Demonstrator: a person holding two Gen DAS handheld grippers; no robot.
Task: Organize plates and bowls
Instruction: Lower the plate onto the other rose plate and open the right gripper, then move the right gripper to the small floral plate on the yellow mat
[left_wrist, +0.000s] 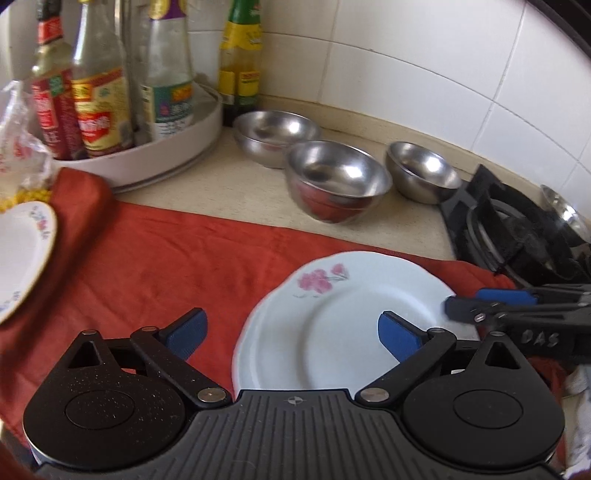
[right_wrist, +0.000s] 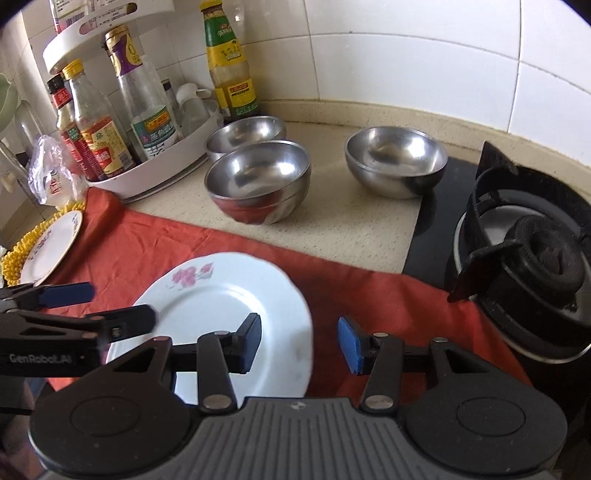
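A white plate with a pink flower (left_wrist: 332, 332) (right_wrist: 221, 295) lies flat on a red cloth (left_wrist: 155, 266) (right_wrist: 369, 295). My left gripper (left_wrist: 293, 334) (right_wrist: 110, 306) stands wide open over the plate's left rim, holding nothing. From the other side my right gripper (right_wrist: 301, 345) (left_wrist: 465, 301) is open, with the plate's right rim below the gap and its pads not touching it. Steel bowls stand behind: a stack by the rack (left_wrist: 277, 136) (right_wrist: 245, 134), a nearer stack (left_wrist: 338, 177) (right_wrist: 258, 181) and a single bowl (left_wrist: 424, 170) (right_wrist: 395, 158). A second plate (left_wrist: 18, 251) (right_wrist: 51, 243) rests at far left.
A white round rack with sauce bottles (left_wrist: 177, 147) (right_wrist: 166, 162) fills the back left corner. A black gas burner (left_wrist: 517, 229) (right_wrist: 535, 258) stands at the right. A plastic bag (right_wrist: 51, 173) and a yellow beaded mat (right_wrist: 14, 258) lie by the second plate. White tiles form the back wall.
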